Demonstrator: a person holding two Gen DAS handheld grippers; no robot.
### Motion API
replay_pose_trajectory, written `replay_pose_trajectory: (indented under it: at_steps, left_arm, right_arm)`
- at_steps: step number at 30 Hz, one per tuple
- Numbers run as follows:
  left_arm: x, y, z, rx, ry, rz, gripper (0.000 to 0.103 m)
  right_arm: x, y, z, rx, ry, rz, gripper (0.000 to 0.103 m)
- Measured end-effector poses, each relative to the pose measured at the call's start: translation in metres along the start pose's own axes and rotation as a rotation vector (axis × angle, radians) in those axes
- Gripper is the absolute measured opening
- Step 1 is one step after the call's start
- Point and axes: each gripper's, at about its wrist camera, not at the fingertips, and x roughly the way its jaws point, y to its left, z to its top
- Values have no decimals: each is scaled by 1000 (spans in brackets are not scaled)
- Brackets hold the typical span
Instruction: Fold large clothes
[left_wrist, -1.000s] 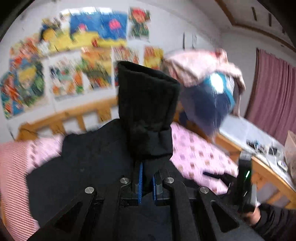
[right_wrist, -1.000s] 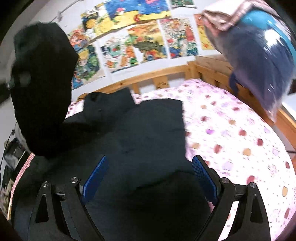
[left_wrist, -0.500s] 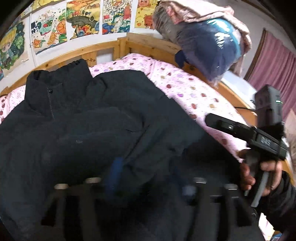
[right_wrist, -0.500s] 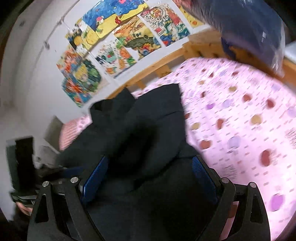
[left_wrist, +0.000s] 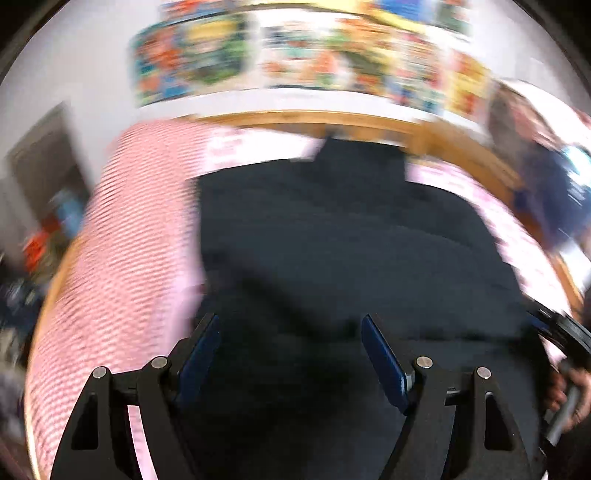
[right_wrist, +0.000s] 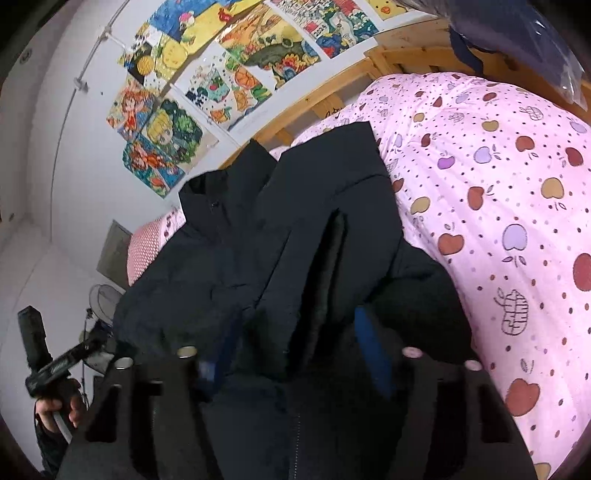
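A large black padded jacket (right_wrist: 229, 266) lies spread on the bed, collar toward the headboard, with one sleeve folded over its front. My right gripper (right_wrist: 295, 354) sits low on the jacket's near part, its jaws drawn in against a thick fold of the fabric. In the left wrist view, which is badly blurred, the jacket (left_wrist: 351, 240) fills the middle. My left gripper (left_wrist: 290, 336) hovers over it, open, with nothing between the blue pads (left_wrist: 382, 358). A hand holds each tool: the left one (right_wrist: 48, 365) and the right one (left_wrist: 561, 332).
The pink apple-print sheet (right_wrist: 498, 184) lies bare to the right of the jacket. A pink striped pillow (left_wrist: 122, 240) lies at its left. The wooden bed frame (right_wrist: 314, 107) runs under wall posters (right_wrist: 221, 74). A blue plastic-wrapped bundle (right_wrist: 517, 29) sits at the far right corner.
The left gripper let go of the black sleeve it held up and now stands open over the jacket. The right gripper's fingers came closer together around a jacket fold.
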Motion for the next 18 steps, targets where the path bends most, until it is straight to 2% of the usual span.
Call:
replay_pose_trajectory:
  at_steps: [1,3,5,6,7,10,11,13,16,18]
  left_arm:
    - [3,20,-1,-41,-7,19,75]
    - [13,42,-2,-76,2,29,67]
    - [26,54,-3,-85,39,10,55]
    - [34,56,-3,-84,64,-7,52]
    - [43,58,-3,-88,89,-17,45]
    - [63,62,2,-101,130,-53,18]
    - [62,61,-2,-106,125,-50,12]
    - [53,61,-4,-120,66,-60,7]
    - [31,69,-14,-152,-27,-60,6]
    - [25,79,-22,-187,-42,-64,6]
  right_arm:
    - [2,4,1,-8,7,-4,41]
    - [-2,8,4,-16,14,-9,33]
    - [-9,9,4,-38,4,-48,20]
    - [-11,10,5,-44,-3,-62,12]
    - [-13,13,6,-50,-11,-73,9]
    - [-25,21,11,-98,-31,-90,5]
    - [-30,24,12,-119,-37,-99,5]
    - [-41,43,17,-209,-81,-138,4]
    - [-62,65,24,-309,-170,-185,4]
    - [-72,75,31,-339,-216,-206,4]
